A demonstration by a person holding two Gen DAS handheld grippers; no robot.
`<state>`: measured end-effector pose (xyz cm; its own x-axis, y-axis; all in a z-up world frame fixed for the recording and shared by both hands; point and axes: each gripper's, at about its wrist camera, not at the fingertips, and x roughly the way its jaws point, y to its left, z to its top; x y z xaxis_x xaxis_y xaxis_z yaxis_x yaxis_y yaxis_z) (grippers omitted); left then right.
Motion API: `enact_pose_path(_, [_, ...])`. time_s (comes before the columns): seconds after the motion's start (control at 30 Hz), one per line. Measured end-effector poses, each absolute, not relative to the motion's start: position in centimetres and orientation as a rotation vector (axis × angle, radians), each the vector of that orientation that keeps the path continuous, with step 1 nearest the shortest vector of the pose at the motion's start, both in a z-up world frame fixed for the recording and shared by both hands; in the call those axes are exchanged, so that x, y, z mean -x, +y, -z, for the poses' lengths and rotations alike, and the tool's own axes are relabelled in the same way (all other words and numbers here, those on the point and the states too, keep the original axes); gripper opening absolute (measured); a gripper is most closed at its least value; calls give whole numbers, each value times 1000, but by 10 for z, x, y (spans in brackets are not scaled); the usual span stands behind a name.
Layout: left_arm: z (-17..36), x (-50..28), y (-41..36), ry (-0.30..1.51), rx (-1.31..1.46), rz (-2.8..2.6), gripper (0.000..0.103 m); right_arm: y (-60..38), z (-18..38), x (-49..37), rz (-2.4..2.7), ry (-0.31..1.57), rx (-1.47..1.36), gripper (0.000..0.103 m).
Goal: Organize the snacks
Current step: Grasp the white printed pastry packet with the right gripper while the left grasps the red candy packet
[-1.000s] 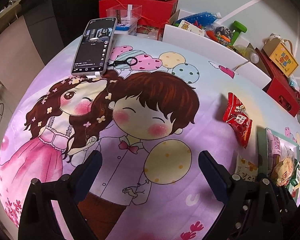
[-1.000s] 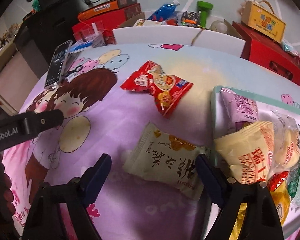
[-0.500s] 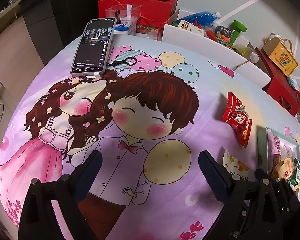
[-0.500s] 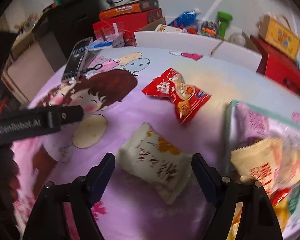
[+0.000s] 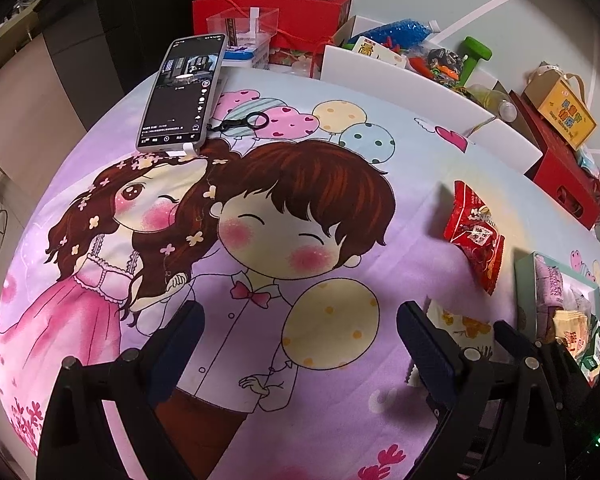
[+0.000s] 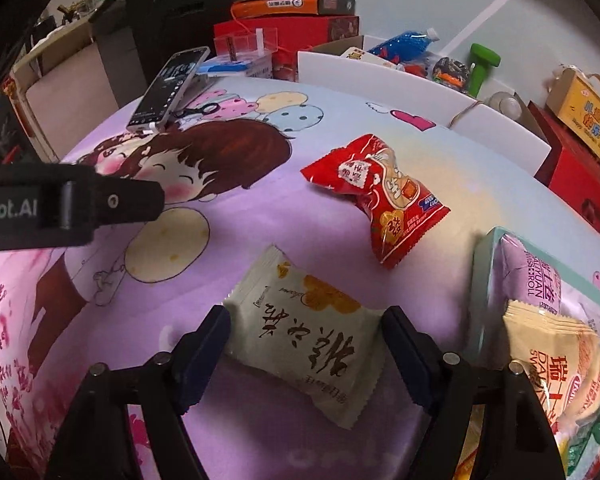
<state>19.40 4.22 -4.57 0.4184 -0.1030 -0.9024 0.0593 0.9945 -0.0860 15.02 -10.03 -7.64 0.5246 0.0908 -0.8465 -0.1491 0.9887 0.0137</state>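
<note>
A cream snack packet (image 6: 308, 336) with dark writing lies flat on the cartoon cloth, between the fingers of my right gripper (image 6: 306, 320). The pads stand at its two side edges and it does not look squeezed. Beyond it lies a red snack packet (image 6: 384, 192). To the right is a pale green tray (image 6: 480, 280) holding several packets, a purple one and a yellow one among them. My left gripper (image 5: 298, 316) hangs open over the printed boy, with nothing between its fingers. From there the cream packet (image 5: 460, 326) and red packet (image 5: 476, 236) lie to its right.
A phone (image 5: 180, 96) with a key ring beside it rests on the far left of the cloth. Behind the table edge are a white box (image 5: 400, 76) of assorted items, red boxes (image 5: 272, 12), a green dumbbell (image 5: 476, 56) and a yellow carton (image 5: 564, 112).
My right gripper has shifted left and rolled, so the cream packet now sits squarely between its fingers, and the jaws have narrowed a little. The left gripper has not moved.
</note>
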Motion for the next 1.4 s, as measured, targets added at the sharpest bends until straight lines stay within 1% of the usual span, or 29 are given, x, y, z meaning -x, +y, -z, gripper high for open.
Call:
enact_pose_path(0.13, [47,-195,40,1138,38,97,97,-108,81,-156,-106,1050,-25,82])
enact_pose_path(0.3, [46,-195,38,1135,29,99,97,-100,85,-155,-76,1053,2,81])
enact_pose_path(0.33, [46,-195,38,1135,27,100,97,-101,85,-154,-76,1052,-13,77])
enact_pose_path(0.4, [46,-195,37,1134,26,101,97,-103,81,-153,-67,1039,-23,62])
enact_pose_path(0.43, [46,-195,38,1134,27,100,97,-105,79,-152,-68,1031,-41,57])
enact_pose_path(0.57, [46,-196,38,1134,31,103,97,-114,77,-150,-74,1025,-115,52])
enact_pose_path(0.77, [44,-198,34,1122,43,125,97,-122,67,-145,-81,1006,-164,52])
enact_pose_path(1.03, [38,-202,20,1112,93,194,97,-147,36,-138,-28,913,-218,52])
enact_pose_path(1.4, [34,-228,-12,1119,187,318,97,-188,0,-127,68,799,-275,52])
